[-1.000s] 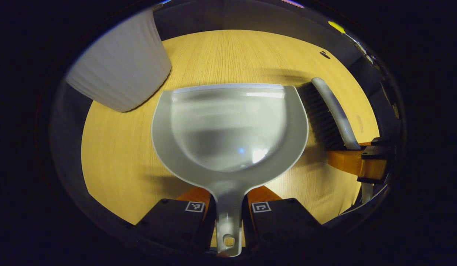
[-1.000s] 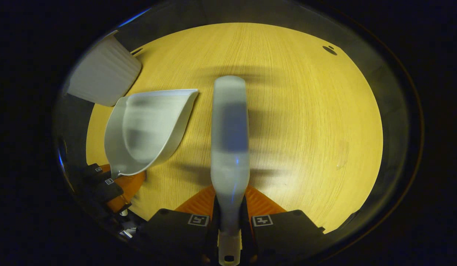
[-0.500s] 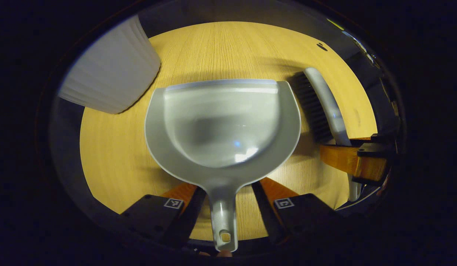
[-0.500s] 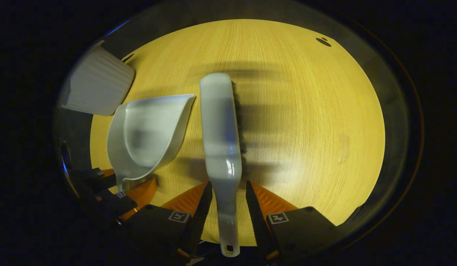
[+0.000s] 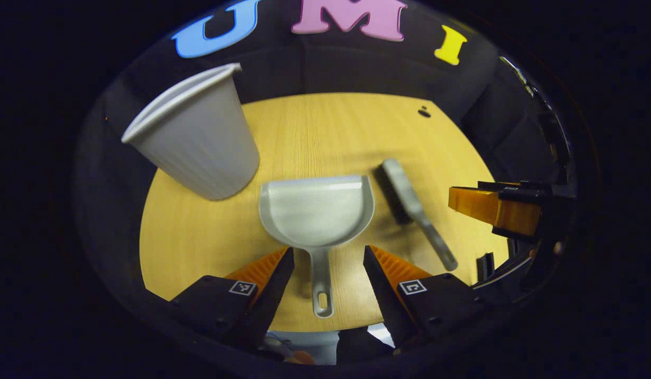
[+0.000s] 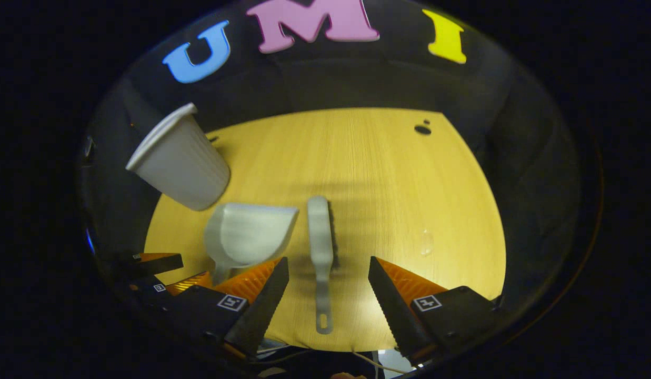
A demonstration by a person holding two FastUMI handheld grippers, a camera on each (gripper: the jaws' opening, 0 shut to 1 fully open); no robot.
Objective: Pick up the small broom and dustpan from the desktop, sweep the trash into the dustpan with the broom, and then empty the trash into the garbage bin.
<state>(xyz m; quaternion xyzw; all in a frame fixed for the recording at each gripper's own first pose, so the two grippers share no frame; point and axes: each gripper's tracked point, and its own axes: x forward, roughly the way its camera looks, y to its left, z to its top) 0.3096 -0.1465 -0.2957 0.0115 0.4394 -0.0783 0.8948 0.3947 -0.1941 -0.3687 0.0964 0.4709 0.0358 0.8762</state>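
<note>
Both my grippers gape empty above the wooden desktop (image 5: 188, 247): the grey plastic dustpan (image 5: 316, 211) points its handle back between my left gripper (image 5: 325, 258) fingers, and the grey-handled small broom (image 6: 320, 247) lies lengthwise ahead of my right gripper (image 6: 325, 268).

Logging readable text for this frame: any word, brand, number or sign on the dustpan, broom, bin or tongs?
No readable text.
dustpan: plain, nothing printed.
broom: plain, nothing printed.
garbage bin: ribbed wall, no label seen.
left tongs and right tongs: square coded markers on each finger, a pattern, not words or numbers.
</note>
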